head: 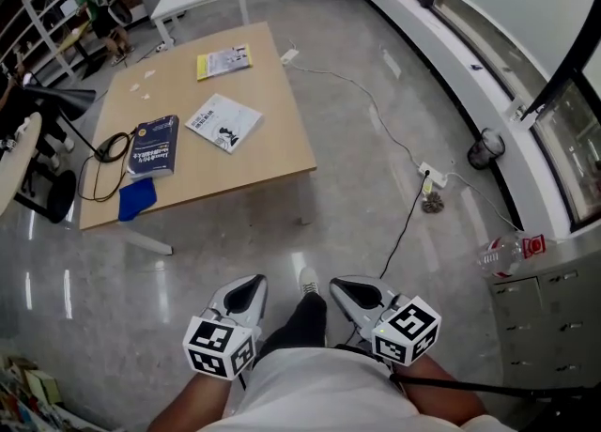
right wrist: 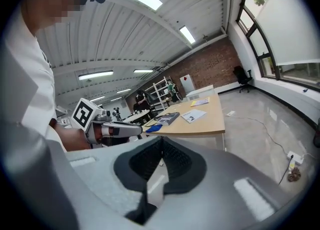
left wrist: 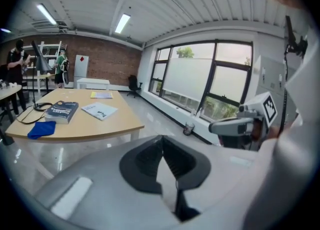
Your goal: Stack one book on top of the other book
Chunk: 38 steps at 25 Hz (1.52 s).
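Head view
- L gripper [head: 246,293]: grey two-jaw tool w/ marker cube, low in frame by person's leg; pointed toward table, well apart from it.
- R gripper [head: 355,291]: same build, beside L, other side of leg.
- Table: light wooden rectangular table [head: 268,153], up-left in frame.
- Book 1: thick dark blue book [head: 155,146], flat near table's left edge.
- Book 2: thin white paperback book [head: 223,123], flat, just right of Book 1; apart, not stacked.
- Misc on table: yellow booklet [head: 223,62] at far side; blue cloth [head: 137,198] at near left corner; black cable loop [head: 111,148] left of Book 1.
- Floor: white power strip [head: 433,176] w/ cords; clear plastic bottle [head: 502,254] by grey cabinet.

L gripper view
- Jaws: pressed together, nothing between.
- Books: dark blue [left wrist: 61,110] and white [left wrist: 100,110] side by side on table, far off at left.
- R gripper [left wrist: 224,126]: seen at right, jaws together.

R gripper view
- Jaws: pressed together, nothing between.
- Books: both flat on table beyond; white one [right wrist: 193,116] right of dark blue [right wrist: 167,118].
- L gripper [right wrist: 136,130]: at left, hand-held.
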Each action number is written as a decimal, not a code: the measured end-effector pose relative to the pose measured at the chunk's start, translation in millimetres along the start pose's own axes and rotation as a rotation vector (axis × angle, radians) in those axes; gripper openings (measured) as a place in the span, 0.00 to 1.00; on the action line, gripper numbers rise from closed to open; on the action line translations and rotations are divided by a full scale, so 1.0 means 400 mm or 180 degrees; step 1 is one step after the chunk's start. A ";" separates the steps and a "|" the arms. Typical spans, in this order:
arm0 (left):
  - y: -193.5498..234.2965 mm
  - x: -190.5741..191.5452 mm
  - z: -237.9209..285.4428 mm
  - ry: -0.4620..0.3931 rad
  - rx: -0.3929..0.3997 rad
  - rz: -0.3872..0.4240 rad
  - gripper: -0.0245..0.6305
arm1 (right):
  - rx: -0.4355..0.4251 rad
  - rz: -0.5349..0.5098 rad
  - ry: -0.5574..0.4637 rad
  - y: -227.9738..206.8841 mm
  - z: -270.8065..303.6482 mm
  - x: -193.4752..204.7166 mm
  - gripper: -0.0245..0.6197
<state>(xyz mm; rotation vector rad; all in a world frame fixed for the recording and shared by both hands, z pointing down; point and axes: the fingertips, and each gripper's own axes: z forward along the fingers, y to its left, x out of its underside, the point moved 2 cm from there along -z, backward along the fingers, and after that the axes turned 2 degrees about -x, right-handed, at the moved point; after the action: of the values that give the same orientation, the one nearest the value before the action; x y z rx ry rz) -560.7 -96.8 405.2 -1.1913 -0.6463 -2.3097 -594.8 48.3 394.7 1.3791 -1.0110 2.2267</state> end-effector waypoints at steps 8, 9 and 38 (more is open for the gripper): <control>0.024 -0.048 0.142 0.0120 0.0147 -0.0057 0.05 | 0.0096 0.0114 0.0035 -0.132 0.063 -0.050 0.04; 0.037 -0.055 0.159 0.0130 0.0142 -0.0069 0.05 | 0.0085 0.0108 0.0050 -0.146 0.079 -0.061 0.04; 0.246 -0.372 0.503 -0.0220 0.0108 -0.0035 0.05 | 0.0354 -0.0214 0.0069 -0.503 0.227 -0.349 0.04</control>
<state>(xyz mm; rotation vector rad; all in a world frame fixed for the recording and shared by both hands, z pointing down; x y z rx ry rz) -301.0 -27.4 403.7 -1.2596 -0.7154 -2.2657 -348.9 134.0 377.2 1.4101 -0.8323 2.2735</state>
